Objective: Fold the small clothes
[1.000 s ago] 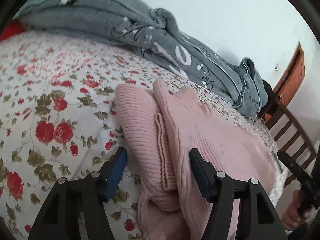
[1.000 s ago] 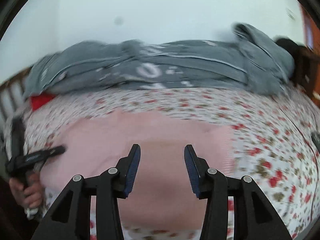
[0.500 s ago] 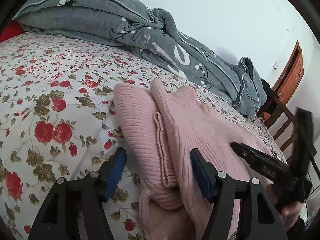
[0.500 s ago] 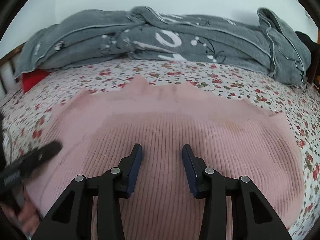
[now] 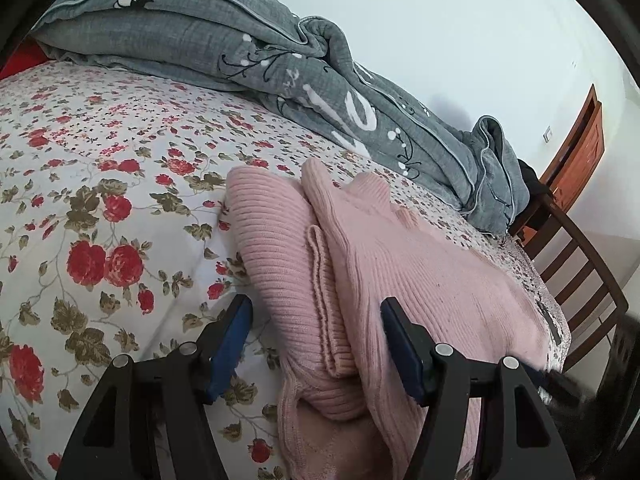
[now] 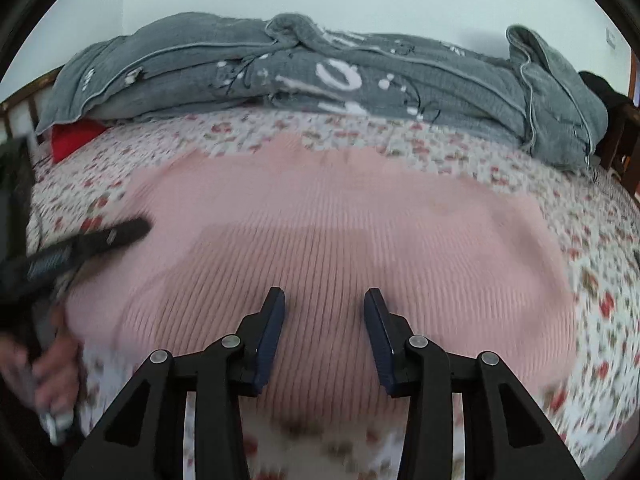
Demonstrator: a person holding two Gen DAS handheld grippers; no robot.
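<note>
Sweater [image 5: 420, 280] beside grey quilt [image 5: 280, 60]

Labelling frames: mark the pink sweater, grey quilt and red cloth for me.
pink sweater [image 6: 340, 240]: right wrist view, on the flat ribbed middle.
grey quilt [image 5: 224, 36]: left wrist view, on the upper folded layer.
red cloth [image 6: 74, 138]: right wrist view, on the part poking out under the quilt's left end.

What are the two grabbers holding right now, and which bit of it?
Nothing is held. The left gripper has its jaws open on either side of the folded sleeve of the pink sweater, not pinching it. The right gripper hangs open over the sweater's middle.
</note>
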